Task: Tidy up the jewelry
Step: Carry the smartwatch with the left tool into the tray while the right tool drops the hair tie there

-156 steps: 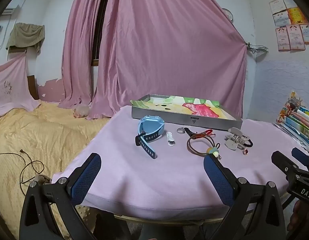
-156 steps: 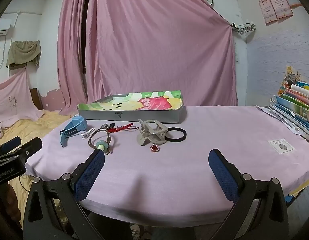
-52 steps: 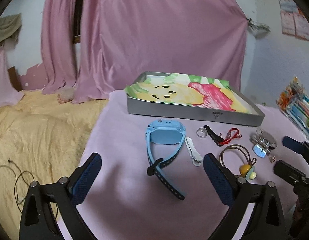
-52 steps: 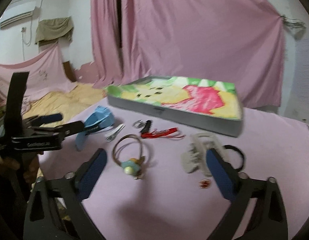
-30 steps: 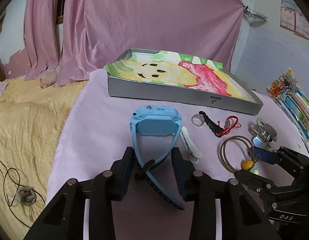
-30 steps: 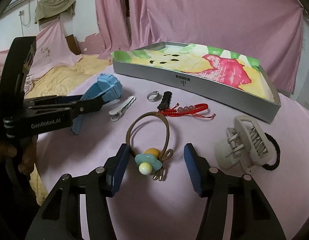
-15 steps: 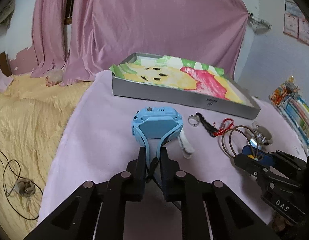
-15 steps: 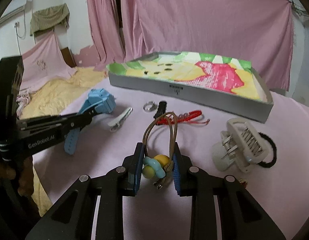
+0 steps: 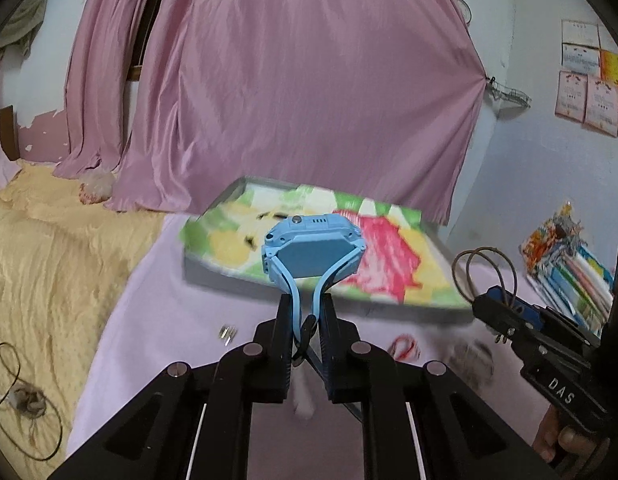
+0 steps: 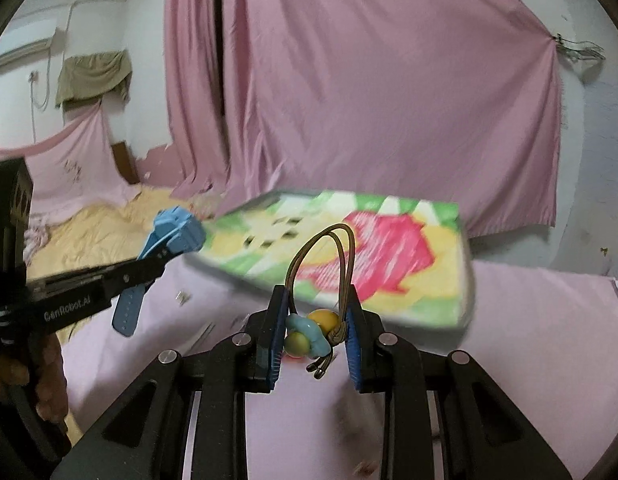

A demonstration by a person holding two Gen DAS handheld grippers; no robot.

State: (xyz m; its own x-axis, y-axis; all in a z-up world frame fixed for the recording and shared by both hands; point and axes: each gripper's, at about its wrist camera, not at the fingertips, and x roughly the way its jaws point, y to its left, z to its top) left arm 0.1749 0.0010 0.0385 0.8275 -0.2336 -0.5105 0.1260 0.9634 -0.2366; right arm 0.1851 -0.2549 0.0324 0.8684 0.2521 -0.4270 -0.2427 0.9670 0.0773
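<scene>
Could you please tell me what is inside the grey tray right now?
The grey tray shows only its colourful printed lining; no jewelry is visible inside. The lifted blue watch and hair tie hide parts of it, and the image is blurred.

Pink-clothed table (image 9: 157,320) bears grey tray (image 9: 229,276)

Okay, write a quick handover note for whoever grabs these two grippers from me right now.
Left gripper: shut on the blue watch by its strap, lifted off the table.
Right gripper: shut on the brown hair tie at its beaded charm, also lifted.
Both are held up in front of the tray with the colourful lining; nothing is visibly in it yet.
Left to do: place both items, then collect the rest from the pink tablecloth. A red cord and a small metal piece show there; the other items are too blurred to identify.
</scene>
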